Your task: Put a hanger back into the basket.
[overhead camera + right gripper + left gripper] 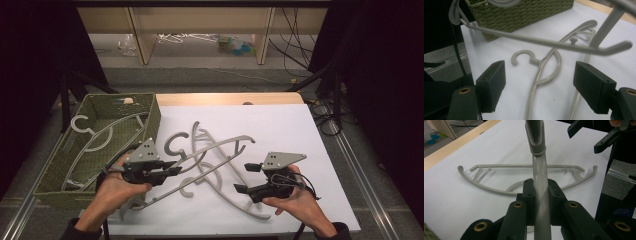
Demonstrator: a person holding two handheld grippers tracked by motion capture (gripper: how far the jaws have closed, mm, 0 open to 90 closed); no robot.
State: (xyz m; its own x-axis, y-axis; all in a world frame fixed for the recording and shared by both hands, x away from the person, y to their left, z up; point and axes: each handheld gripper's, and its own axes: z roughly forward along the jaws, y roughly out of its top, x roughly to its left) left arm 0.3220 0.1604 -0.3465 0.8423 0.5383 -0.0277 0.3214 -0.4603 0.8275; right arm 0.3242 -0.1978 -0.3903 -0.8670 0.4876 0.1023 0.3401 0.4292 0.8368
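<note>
My left gripper (172,169) is shut on a grey plastic hanger (225,145) and holds it raised over the white sheet (285,130). In the left gripper view the pads clamp the hanger's arm (540,195), close below its neck. My right gripper (244,177) stands open to the right, nothing between its jaws. In the right gripper view its open jaws (541,83) look down on a lying hanger (541,72) with its hook toward the basket. The raised hanger's bar (536,41) crosses above. Other grey hangers (235,197) lie tangled on the sheet between the grippers.
A green woven basket (152,120) stands at the left edge of the sheet, with grey hangers (97,135) inside. Another hanger (524,166) lies flat beyond my left jaws. The table's wooden edge (225,98) runs along the far side; cables trail on the floor at the far right.
</note>
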